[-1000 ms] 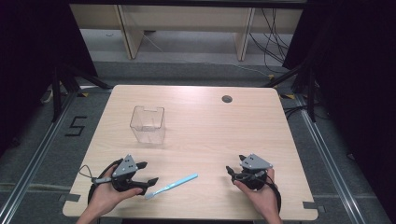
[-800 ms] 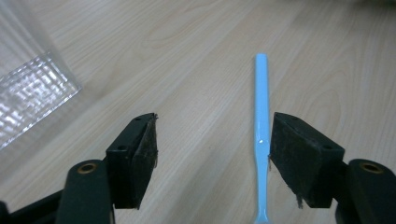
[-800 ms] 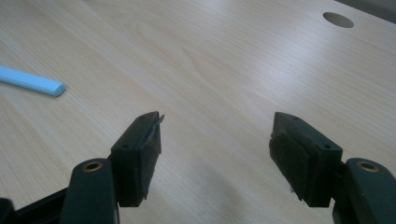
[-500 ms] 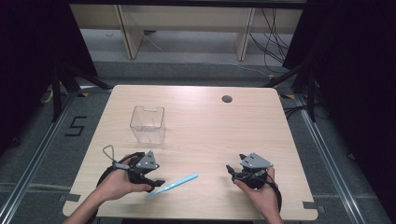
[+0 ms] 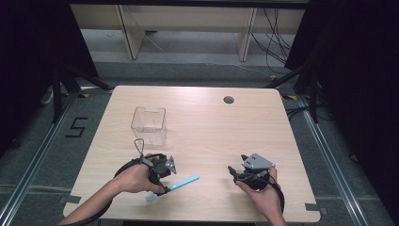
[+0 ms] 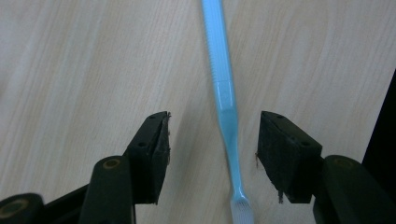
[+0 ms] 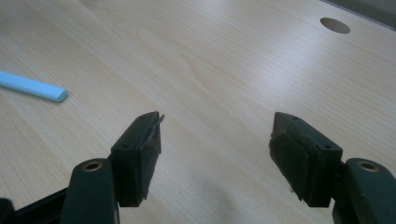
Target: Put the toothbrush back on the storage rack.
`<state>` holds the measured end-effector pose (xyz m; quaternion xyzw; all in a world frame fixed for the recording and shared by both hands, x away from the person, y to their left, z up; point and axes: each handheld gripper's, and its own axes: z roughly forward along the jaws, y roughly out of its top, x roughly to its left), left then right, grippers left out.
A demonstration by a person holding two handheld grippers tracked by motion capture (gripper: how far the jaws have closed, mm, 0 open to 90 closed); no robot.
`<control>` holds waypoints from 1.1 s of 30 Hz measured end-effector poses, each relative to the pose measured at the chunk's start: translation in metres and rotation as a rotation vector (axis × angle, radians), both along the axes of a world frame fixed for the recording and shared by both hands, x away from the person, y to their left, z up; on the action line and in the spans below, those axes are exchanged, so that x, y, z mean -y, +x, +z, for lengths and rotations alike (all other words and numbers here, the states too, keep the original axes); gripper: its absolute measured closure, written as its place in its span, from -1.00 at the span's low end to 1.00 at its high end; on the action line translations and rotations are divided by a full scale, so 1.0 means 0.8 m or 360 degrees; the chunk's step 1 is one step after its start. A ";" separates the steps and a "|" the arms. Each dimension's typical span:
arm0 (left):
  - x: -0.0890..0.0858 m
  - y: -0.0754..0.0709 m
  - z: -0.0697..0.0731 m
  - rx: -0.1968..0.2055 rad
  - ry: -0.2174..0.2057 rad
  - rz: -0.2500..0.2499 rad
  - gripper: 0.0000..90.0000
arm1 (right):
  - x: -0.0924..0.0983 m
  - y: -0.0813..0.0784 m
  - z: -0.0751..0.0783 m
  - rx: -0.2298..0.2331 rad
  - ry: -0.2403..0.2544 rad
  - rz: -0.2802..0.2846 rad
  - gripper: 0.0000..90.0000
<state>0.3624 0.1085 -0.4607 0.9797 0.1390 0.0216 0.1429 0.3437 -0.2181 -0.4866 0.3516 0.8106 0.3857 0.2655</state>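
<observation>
Your left gripper (image 6: 212,140) straddled toothbrush (image 6: 223,93) at frame centre, jaws closing, pads not yet touching. Thin neck sat nearer right pad: risk of skid or twist off table (image 6: 70,60). Right gripper (image 7: 215,140) gaped, empty.

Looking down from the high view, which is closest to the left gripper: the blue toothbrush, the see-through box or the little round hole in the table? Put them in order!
From the left gripper:
1. The blue toothbrush, lying right at its jaws on the near part of the table.
2. The see-through box, just behind it, farther up the table.
3. The round hole, far off toward the back right.
</observation>
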 end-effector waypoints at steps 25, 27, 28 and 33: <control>0.029 0.008 -0.011 -0.0096 0.0172 -0.0047 0.13 | -0.004 0.004 0.005 -0.0011 -0.0020 0.0012 -0.23; 0.029 0.009 -0.012 -0.0107 0.0191 -0.0062 0.14 | -0.004 0.004 0.005 -0.0005 -0.0026 0.0017 -0.23; 0.029 0.009 -0.012 -0.0107 0.0191 -0.0062 0.14 | -0.004 0.004 0.005 -0.0005 -0.0026 0.0017 -0.23; 0.025 0.010 -0.013 -0.0118 0.0206 -0.0086 0.13 | -0.005 0.001 0.004 -0.0045 -0.0001 -0.0003 -0.23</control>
